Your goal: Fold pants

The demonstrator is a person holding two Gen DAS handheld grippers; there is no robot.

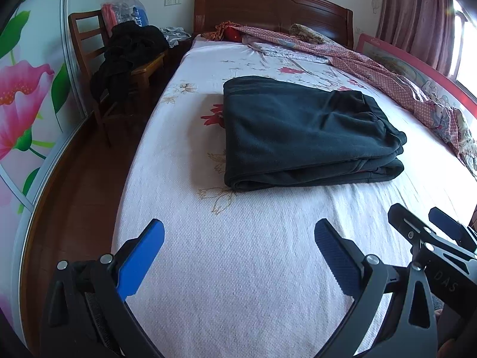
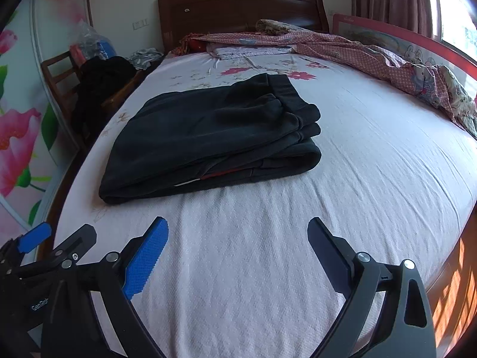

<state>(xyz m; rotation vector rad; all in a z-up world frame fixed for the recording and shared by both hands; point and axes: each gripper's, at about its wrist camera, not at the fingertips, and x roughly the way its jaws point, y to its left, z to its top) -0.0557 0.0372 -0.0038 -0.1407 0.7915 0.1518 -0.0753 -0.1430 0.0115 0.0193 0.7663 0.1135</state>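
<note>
bed [image 1: 238, 268] | folded pants [image 1: 298, 131] ahead of left gripper [image 1: 238, 238], right gripper [image 2: 238, 238] | both spread wide, empty

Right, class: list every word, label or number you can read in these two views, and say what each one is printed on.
"DAS": on the black body of the right tongs, seen from the left wrist view.
"GenRob", cut off by the frame behind it: on the black body of the left tongs, seen from the right wrist view.
Red and white strip between the layers of the folded pants: no lettering legible.
</note>
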